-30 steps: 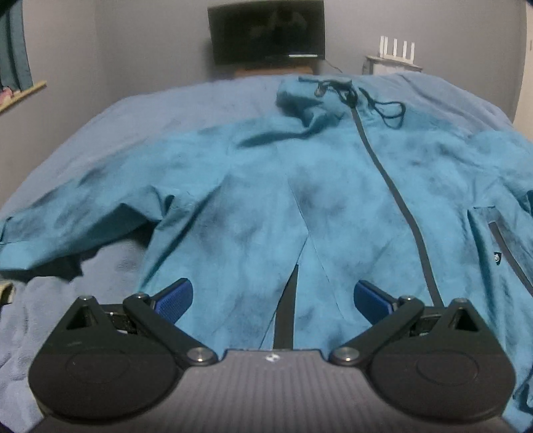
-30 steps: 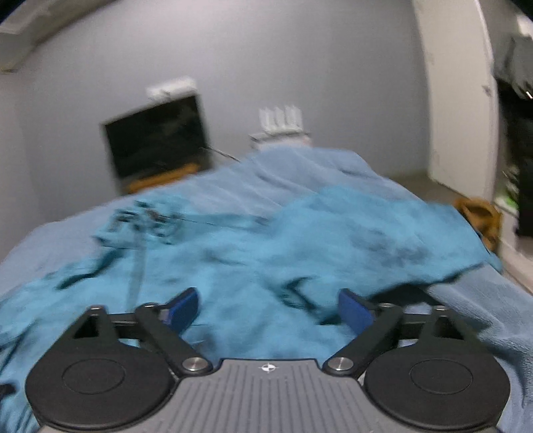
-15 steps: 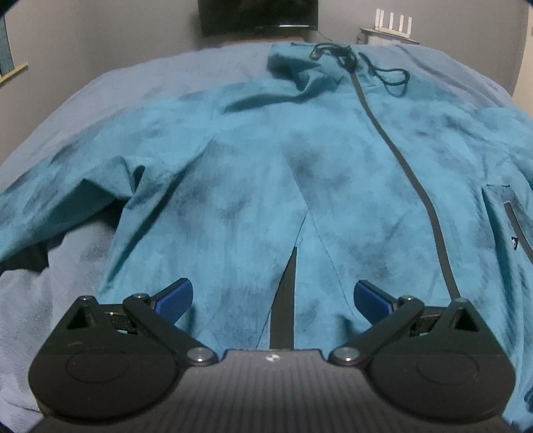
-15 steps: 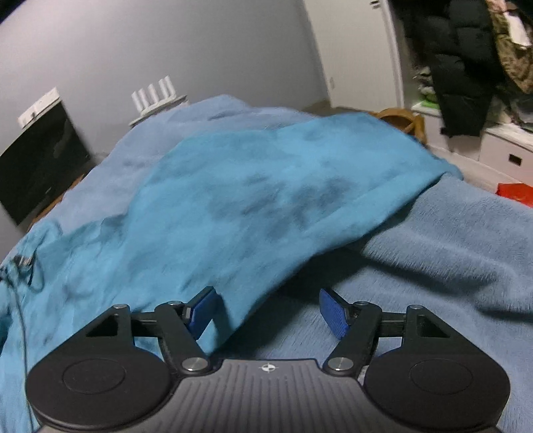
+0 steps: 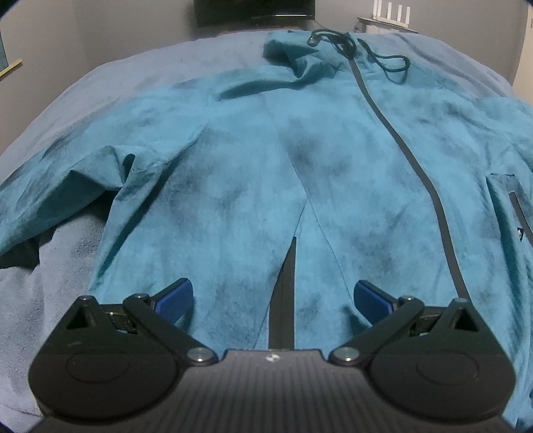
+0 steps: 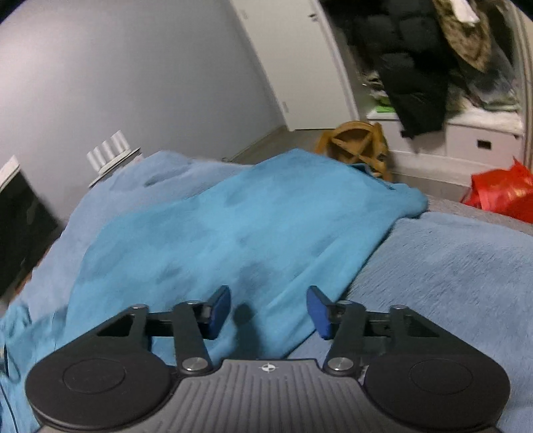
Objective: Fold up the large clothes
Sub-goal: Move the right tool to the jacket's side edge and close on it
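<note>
A large teal jacket point(image 5: 253, 186) with dark mottling lies front up on the bed, its dark zip point(image 5: 409, 160) running to the hood and drawcord point(image 5: 363, 53) at the far end. My left gripper point(image 5: 272, 296) is open just above the jacket's bottom hem, nothing between its blue pads. In the right wrist view one sleeve point(image 6: 240, 229) stretches away toward the bed's edge. My right gripper point(image 6: 268, 311) hovers over the near part of that sleeve with its jaws closing; the cloth lies below them, not pinched.
The bed is covered by a pale blue fleece blanket point(image 6: 449, 266). Beyond it stand a dark screen point(image 5: 253, 11), a white router point(image 5: 389, 20), a wicker basket point(image 6: 356, 146), a red bag point(image 6: 503, 191) and a wardrobe with hanging clothes point(image 6: 416, 76).
My right gripper swung right from the jacket's body along the sleeve, rolled, and its jaws narrowed. My left gripper dropped closer to the hem early on, then held still.
</note>
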Demonstrator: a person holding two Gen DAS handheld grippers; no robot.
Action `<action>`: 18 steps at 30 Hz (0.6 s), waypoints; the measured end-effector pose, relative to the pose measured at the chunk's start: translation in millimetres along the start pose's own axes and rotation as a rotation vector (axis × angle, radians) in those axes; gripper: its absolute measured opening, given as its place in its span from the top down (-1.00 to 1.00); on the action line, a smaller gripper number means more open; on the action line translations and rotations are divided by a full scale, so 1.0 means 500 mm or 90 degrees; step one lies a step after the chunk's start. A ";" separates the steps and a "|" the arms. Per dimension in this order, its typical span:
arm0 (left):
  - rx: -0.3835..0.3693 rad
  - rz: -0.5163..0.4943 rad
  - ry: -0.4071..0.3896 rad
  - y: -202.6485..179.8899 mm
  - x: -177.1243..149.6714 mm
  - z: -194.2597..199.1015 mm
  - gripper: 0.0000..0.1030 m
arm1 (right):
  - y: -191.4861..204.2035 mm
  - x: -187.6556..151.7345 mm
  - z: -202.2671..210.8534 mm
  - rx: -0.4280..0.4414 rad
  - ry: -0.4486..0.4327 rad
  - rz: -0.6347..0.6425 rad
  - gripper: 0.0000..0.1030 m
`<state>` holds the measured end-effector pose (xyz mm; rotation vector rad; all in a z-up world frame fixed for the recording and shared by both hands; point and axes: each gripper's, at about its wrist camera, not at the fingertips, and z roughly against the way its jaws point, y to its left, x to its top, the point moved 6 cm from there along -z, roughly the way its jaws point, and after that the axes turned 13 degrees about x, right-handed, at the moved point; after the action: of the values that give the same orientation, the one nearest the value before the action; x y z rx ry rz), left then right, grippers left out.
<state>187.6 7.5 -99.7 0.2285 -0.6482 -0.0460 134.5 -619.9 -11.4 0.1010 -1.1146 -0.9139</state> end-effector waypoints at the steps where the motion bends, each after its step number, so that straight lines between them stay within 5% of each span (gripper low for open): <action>1: 0.000 0.000 0.002 0.000 0.000 -0.001 -1.00 | -0.013 0.008 0.002 -0.002 -0.003 -0.014 0.08; 11: -0.001 0.002 0.009 0.001 -0.002 -0.004 -1.00 | -0.102 0.022 0.037 -0.036 -0.017 -0.129 0.09; 16: -0.001 0.005 0.012 0.000 -0.002 -0.009 -1.00 | -0.119 0.024 0.007 0.029 -0.047 -0.178 0.05; 18: -0.001 0.005 0.016 -0.001 -0.003 -0.013 -1.00 | -0.128 0.036 0.000 0.055 -0.070 -0.197 0.50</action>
<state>190.4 8.5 -106.0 0.2249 -0.6243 -0.0360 99.6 -673.4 -30.3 0.3039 -1.2620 -1.1579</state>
